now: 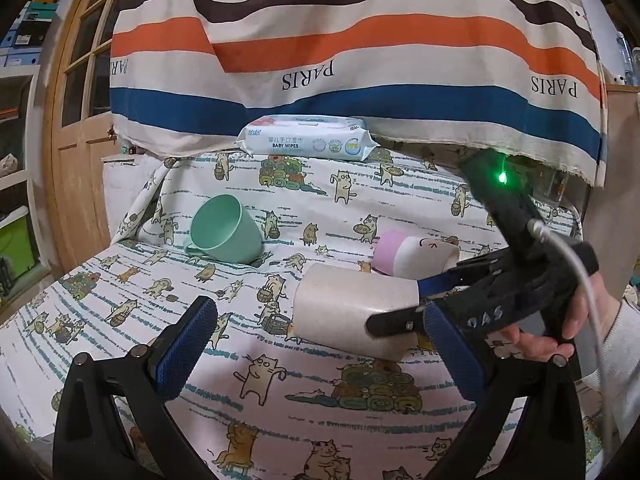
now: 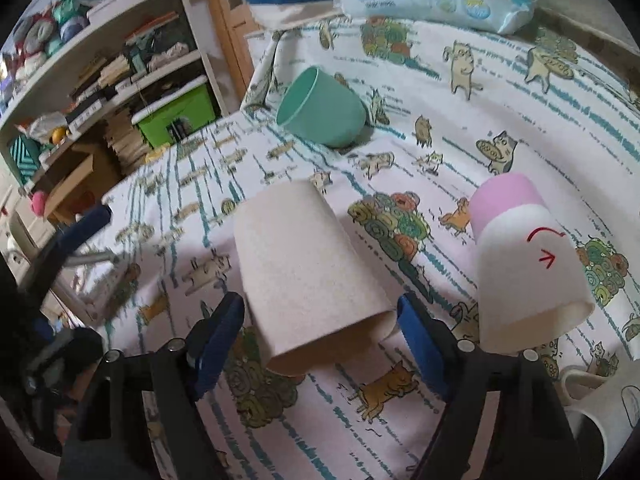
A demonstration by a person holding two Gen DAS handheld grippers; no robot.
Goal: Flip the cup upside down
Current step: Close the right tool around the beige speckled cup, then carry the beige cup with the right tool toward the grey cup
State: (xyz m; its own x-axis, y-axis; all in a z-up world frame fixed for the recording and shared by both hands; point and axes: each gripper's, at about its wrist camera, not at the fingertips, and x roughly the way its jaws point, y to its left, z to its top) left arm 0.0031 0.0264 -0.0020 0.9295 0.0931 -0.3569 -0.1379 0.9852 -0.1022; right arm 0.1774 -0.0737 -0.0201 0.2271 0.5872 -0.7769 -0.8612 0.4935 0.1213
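Right wrist view: my right tool (image 2: pixel 320 322) straddles the beige cup (image 2: pixel 308 280), spread, to grip its rim end; left tool (image 1: pixel 316 344) spread, idle.

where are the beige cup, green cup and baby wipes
beige cup (image 2: pixel 304 264): right wrist view, middle of its side wall
green cup (image 1: pixel 228 236): left wrist view, outer side wall
baby wipes (image 1: pixel 306 143): left wrist view, front label

We see the beige cup (image 1: pixel 352 312) lying on its side on the tablecloth (image 1: pixel 120 280) | two-tone cup (image 1: pixel 416 256) on its side just behind-right of it | green mug (image 1: pixel 226 228) tipped, behind-left, well apart | wipes pack (image 1: pixel 306 142) farthest behind | right gripper (image 2: pixel 320 312) fingers straddling its open end.
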